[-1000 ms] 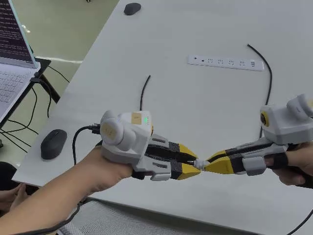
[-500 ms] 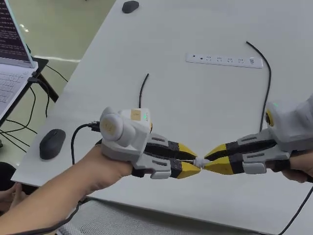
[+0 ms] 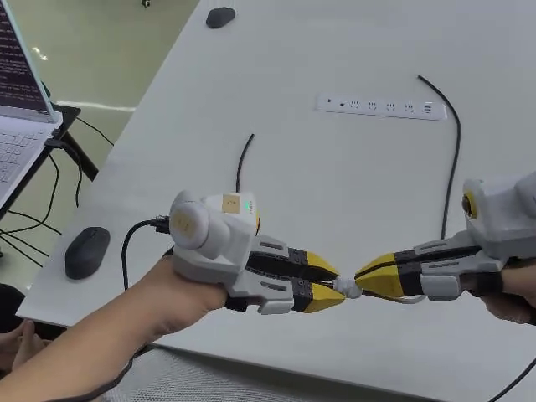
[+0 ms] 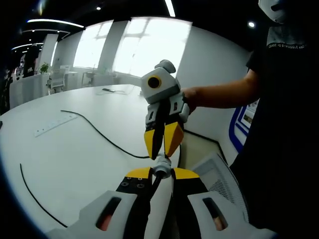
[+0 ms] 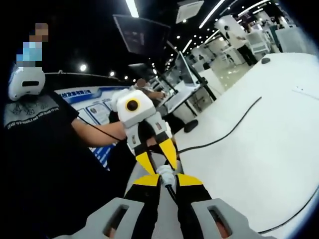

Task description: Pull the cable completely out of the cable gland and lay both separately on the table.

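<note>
Starting at the far left, an open laptop (image 3: 15,126) is sitting off the edge of the white surface (image 3: 335,184). A dark mouse (image 3: 86,251) is lying on the surface's near corner, at about nine o'clock from the left gripper (image 3: 337,285). A short black lead (image 3: 243,159) is lying loose at twelve o'clock from that gripper's body, and a second mouse (image 3: 220,17) is resting far up at the top edge.

The person's left hand (image 3: 180,293) is holding the left gripper above the near edge of the surface, pointing toward three o'clock. Its yellow jaws are drawn narrow and are pinching the small white cable gland (image 3: 348,290) at their tips. So the gland is up in the air, caught between the two grippers.

The right gripper (image 3: 362,281) is meeting it head-on from three o'clock, tips touching the gland. In the right gripper view, the black cable (image 5: 172,191) is running back from the gland between this gripper's narrow jaws, which are clamping it. The cable is not yet out of the gland.

Farther up, at about one o'clock from the gland, a white power strip (image 3: 381,106) is lying flat. Its long black cord (image 3: 455,142) is curving down toward the right gripper.
</note>
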`<state>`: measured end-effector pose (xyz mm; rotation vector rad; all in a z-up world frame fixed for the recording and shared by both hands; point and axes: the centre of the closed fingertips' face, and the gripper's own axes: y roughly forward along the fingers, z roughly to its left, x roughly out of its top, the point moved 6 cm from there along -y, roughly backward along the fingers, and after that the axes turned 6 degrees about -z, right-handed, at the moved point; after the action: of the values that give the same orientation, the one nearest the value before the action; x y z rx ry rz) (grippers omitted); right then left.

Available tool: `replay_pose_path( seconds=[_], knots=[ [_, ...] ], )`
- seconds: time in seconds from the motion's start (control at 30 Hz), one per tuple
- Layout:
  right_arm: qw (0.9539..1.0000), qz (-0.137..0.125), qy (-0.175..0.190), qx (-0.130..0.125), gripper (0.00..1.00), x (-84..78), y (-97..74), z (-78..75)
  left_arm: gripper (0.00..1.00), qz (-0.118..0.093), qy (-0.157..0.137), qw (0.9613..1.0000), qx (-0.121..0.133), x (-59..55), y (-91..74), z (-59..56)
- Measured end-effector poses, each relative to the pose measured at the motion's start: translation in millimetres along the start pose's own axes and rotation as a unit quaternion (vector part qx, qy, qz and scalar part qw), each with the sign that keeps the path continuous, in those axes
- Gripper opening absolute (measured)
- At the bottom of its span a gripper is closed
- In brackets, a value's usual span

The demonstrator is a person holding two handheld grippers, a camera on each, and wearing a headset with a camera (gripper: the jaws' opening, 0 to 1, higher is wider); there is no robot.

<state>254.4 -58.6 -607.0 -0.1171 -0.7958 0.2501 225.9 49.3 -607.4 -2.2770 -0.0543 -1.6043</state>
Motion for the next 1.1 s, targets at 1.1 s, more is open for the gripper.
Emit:
replay_pose_path(
  seconds=[1.1],
  knots=[
    [0.9386,0.053,-0.335,-0.064,0.07,-11.9,7.1,17.9,0.15,0.0,-0.048,0.9988,0.005,-7.7,-3.9,0.7]
  ],
)
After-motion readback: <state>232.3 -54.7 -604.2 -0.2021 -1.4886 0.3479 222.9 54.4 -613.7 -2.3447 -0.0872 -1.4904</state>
